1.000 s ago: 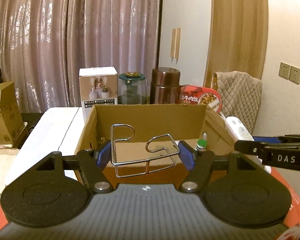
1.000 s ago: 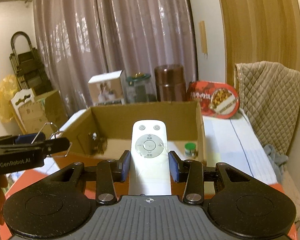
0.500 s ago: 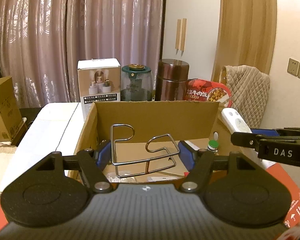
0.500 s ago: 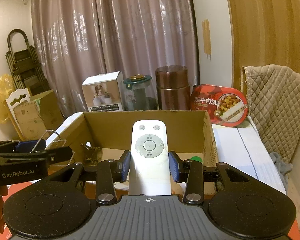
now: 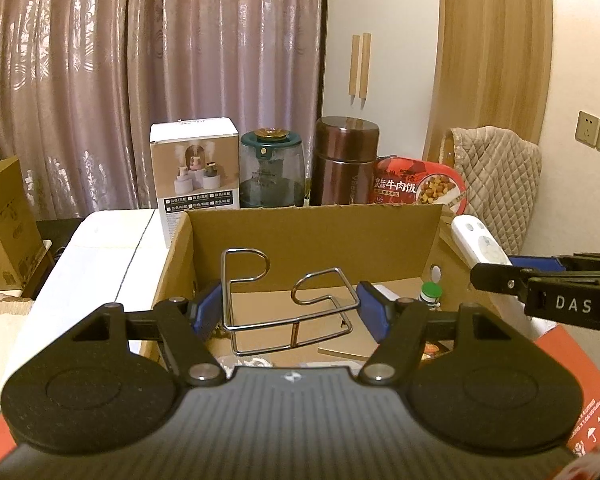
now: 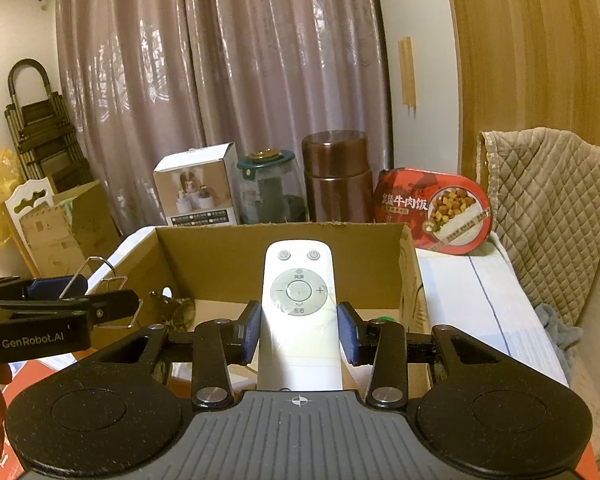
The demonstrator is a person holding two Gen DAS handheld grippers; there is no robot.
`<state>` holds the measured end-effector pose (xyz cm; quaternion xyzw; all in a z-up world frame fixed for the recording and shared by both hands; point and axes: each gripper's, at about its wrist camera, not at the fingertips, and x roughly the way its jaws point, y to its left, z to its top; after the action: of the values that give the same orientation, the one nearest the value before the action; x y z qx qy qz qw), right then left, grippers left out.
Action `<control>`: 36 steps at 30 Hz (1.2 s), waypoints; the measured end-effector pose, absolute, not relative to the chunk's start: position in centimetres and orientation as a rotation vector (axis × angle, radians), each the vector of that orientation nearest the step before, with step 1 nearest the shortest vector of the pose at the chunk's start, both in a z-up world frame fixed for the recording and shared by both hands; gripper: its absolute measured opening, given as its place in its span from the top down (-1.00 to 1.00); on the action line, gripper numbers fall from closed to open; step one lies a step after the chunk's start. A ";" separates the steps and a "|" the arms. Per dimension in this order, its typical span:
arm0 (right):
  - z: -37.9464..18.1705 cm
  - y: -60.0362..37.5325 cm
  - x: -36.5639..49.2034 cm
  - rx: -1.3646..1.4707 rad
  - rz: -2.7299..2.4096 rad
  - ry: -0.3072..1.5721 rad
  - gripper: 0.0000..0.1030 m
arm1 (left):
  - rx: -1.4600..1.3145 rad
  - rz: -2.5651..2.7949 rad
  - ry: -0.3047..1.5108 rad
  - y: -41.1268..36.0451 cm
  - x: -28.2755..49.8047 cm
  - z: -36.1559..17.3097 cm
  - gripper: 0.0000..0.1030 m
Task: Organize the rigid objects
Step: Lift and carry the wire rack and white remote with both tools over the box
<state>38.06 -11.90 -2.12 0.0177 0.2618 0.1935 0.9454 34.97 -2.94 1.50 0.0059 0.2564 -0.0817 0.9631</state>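
Mauve patterned curtains (image 5: pixel 148 80) fill the upper left and centre of both views. A curved wood panel (image 6: pixel 532 52) takes the upper right, with white wall between, and two wall sockets (image 5: pixel 596 136) sit at the right edge of the left wrist view. A quilted beige cover (image 6: pixel 548 196) hangs at right. A white-topped table (image 5: pixel 100 256) runs along the left of the left view, with a blue-lined white surface (image 6: pixel 472 300) at the right of the other. A folding trolley (image 6: pixel 40 128) and a spare carton (image 6: pixel 60 228) stand at the left of the right view.

Open cardboard box (image 5: pixel 312 240) at frame centre, on red packaging (image 5: pixel 580 380) at lower right. Lined up behind it: white product box (image 5: pixel 194 172), green-lidded glass jar (image 5: pixel 270 172), brown thermos (image 5: pixel 346 160), red beef-rice meal tray (image 5: pixel 418 186).

Left gripper (image 5: pixel 290 312), lower centre: blue pads clamped on a wire rack (image 5: pixel 288 300), held above the box's opening. Right gripper (image 6: pixel 298 332): pads pressed on the sides of a white remote (image 6: pixel 298 304), also over the box, buttons up. Each tool shows at the edge of the other's view.

Inside the box: green-capped bottle (image 5: pixel 430 294) at right, flat card (image 5: pixel 352 344) on the floor, and small dark clutter (image 6: pixel 172 312) at left that is too blurred to identify.
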 end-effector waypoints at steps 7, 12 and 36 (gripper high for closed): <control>-2.0 -11.7 39.0 0.033 0.392 0.537 0.27 | -0.009 -0.169 0.524 -2.0 36.3 2.2 -0.29; -2.1 -11.7 39.8 0.034 0.388 0.541 0.27 | -0.020 -0.175 0.534 -1.7 37.2 2.1 -0.29; -5.1 -11.4 43.7 0.038 0.385 0.639 0.27 | 0.012 -0.199 0.682 -2.1 41.7 -1.9 -0.29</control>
<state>43.70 -11.35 -5.06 0.0185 0.3121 0.1882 0.9310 41.72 -2.14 -1.90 0.0060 0.3339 -0.0972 0.9376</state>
